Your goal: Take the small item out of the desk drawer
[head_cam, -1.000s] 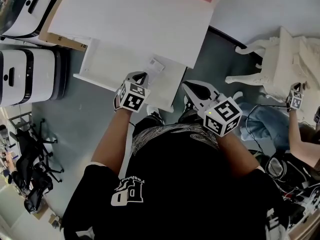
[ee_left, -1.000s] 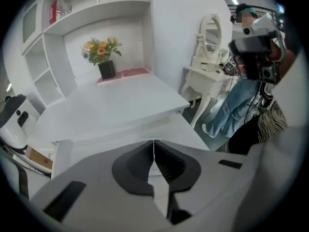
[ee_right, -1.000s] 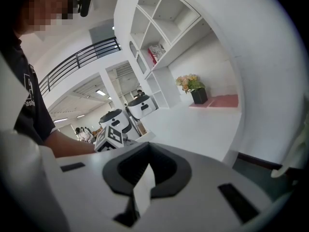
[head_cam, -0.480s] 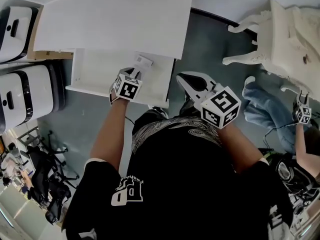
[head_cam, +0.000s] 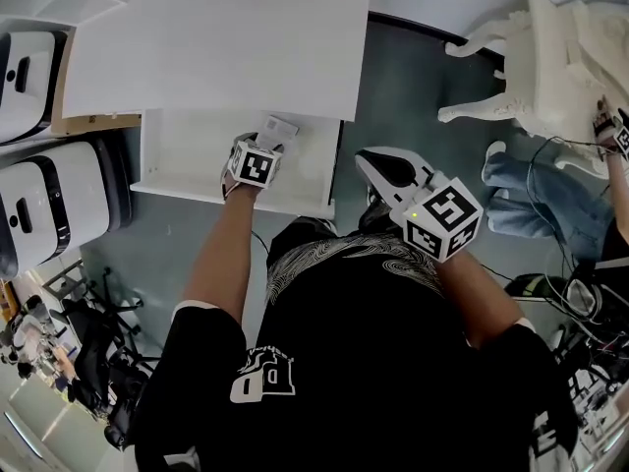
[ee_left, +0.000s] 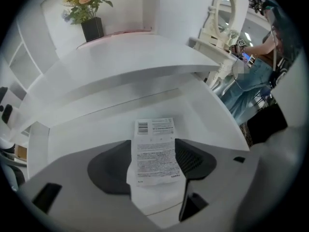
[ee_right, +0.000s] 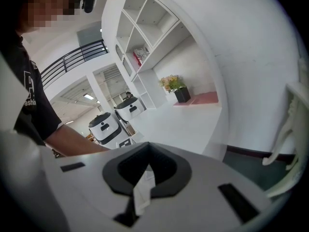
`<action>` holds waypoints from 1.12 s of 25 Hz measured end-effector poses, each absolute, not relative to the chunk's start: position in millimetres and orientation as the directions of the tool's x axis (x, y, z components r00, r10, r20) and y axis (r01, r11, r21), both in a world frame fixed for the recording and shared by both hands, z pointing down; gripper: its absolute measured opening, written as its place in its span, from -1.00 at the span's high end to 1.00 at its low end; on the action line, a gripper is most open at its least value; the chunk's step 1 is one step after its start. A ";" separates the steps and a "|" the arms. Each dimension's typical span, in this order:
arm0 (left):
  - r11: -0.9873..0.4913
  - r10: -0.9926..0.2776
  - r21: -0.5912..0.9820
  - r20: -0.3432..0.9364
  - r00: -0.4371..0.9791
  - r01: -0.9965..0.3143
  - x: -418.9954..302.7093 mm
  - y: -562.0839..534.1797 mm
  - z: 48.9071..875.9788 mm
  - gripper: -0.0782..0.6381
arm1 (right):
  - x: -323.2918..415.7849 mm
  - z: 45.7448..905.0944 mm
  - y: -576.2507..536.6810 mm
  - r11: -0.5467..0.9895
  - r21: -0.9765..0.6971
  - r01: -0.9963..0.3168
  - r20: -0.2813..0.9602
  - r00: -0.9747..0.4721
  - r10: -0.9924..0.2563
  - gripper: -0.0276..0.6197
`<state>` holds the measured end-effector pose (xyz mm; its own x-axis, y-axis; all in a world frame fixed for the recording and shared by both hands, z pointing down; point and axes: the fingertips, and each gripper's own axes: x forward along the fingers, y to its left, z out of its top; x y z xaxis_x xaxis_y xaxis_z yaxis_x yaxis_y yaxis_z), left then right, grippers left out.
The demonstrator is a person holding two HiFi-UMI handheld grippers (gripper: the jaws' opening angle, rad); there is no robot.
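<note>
The white desk (head_cam: 246,37) has its drawer (head_cam: 187,155) pulled out toward me. A small white packet with a printed label (head_cam: 280,126) lies flat on the drawer floor near its back right. My left gripper (head_cam: 267,139) points steeply down into the drawer right over it. In the left gripper view the packet (ee_left: 154,144) lies between the two dark pads (ee_left: 195,161); the jaws have just been opening and do not press on it. My right gripper (head_cam: 369,163) hangs over the grey floor to the right of the drawer, jaws together, empty.
Two white wheeled robots (head_cam: 39,205) stand left of the desk beside a cardboard piece (head_cam: 88,124). A white ornate dressing table (head_cam: 550,67) and another person in jeans (head_cam: 550,205) are at the right, with cables on the floor. A flower pot (ee_left: 91,28) sits on the desk.
My left gripper has sunk into the drawer toward the packet and its jaws have gone from shut to open. The right gripper has shifted only a little.
</note>
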<state>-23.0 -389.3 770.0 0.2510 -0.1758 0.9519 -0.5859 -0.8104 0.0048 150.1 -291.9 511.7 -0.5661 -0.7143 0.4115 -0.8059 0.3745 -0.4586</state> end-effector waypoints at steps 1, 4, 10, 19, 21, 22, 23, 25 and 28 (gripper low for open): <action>-0.810 -0.166 0.016 0.953 0.255 -0.587 -21.2 -388.1 771.6 -0.06 | 151.3 513.4 -290.6 0.371 -0.459 -0.807 0.415 -0.564 -0.714 0.89; -0.817 -0.131 0.042 0.958 0.256 -0.575 -16.7 -383.6 778.3 -0.14 | 152.9 518.1 -289.3 0.360 -0.467 -0.808 0.423 -0.561 -0.711 0.89; -0.831 -0.075 0.064 0.972 0.224 -0.553 -9.2 -373.4 793.6 -0.21 | 156.5 521.9 -291.8 0.338 -0.484 -0.807 0.436 -0.557 -0.707 0.89; -0.809 -0.048 0.054 0.986 0.158 -0.586 -16.5 -373.6 813.4 -0.36 | 165.1 527.1 -290.9 0.321 -0.491 -0.810 0.452 -0.551 -0.701 0.89; -0.810 -0.044 0.044 0.990 0.137 -0.585 -18.3 -372.6 817.5 -0.36 | 166.9 527.9 -290.6 0.317 -0.493 -0.810 0.456 -0.551 -0.699 0.89; -0.811 -0.048 0.036 0.991 0.128 -0.584 -18.6 -373.2 819.3 -0.37 | 168.7 528.2 -290.6 0.314 -0.493 -0.811 0.458 -0.549 -0.699 0.89; -0.813 -0.052 0.029 0.991 0.123 -0.582 -18.2 -374.2 820.9 -0.36 | 171.5 528.5 -290.8 0.311 -0.492 -0.813 0.460 -0.546 -0.700 0.89; -0.816 -0.052 0.026 0.992 0.118 -0.578 -17.3 -375.6 822.8 -0.37 | 178.0 529.3 -291.8 0.300 -0.490 -0.819 0.462 -0.535 -0.707 0.89; -0.815 -0.042 0.029 0.993 0.109 -0.578 -18.0 -376.2 823.8 -0.37 | 184.8 530.5 -293.6 0.291 -0.485 -0.825 0.464 -0.524 -0.714 0.89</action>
